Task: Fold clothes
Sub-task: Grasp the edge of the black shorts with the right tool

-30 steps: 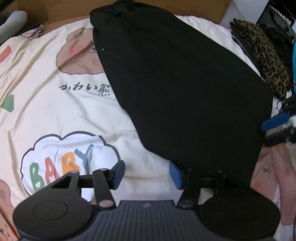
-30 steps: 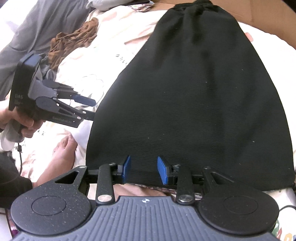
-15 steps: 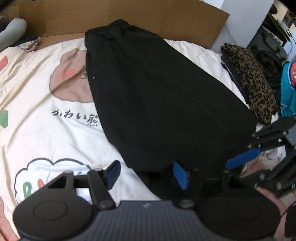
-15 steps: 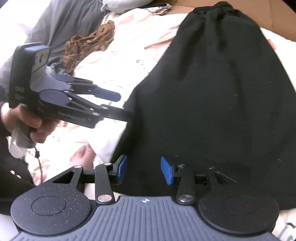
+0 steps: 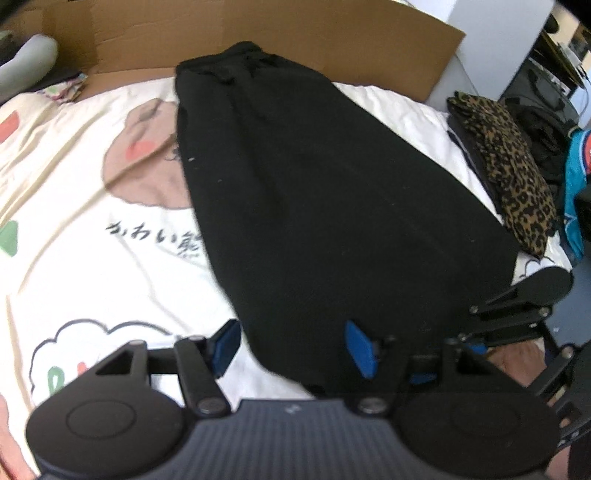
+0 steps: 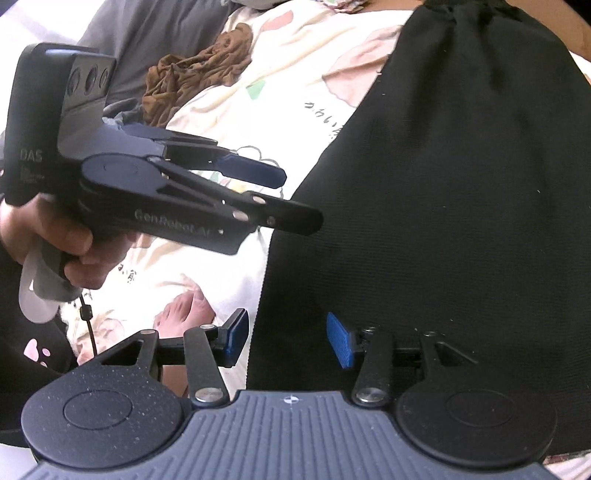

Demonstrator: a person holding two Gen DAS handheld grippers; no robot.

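Garment (image 5: 332, 192): you have plain black cloth here, with a few pale lint specks.
Bed sheet (image 5: 74, 221): cream, printed with a brown bear face with pink cheeks, black script and a white cloud holding coloured letters.
Your fingers (image 5: 356, 349): blue pads on black frames, on both grippers.
Cardboard (image 5: 258, 33): plain brown, at the far edge.
Folded cloth (image 5: 509, 177): tan with black leopard spots, at your right.
Crumpled cloth (image 6: 195, 74): brown, far left.
Blanket (image 6: 147, 33): grey.

A home bedroom: a bed (image 5: 92, 229) in a cartoon sheet (image 6: 295, 74) (bear print), clothes (image 5: 506, 166) piled beside it.
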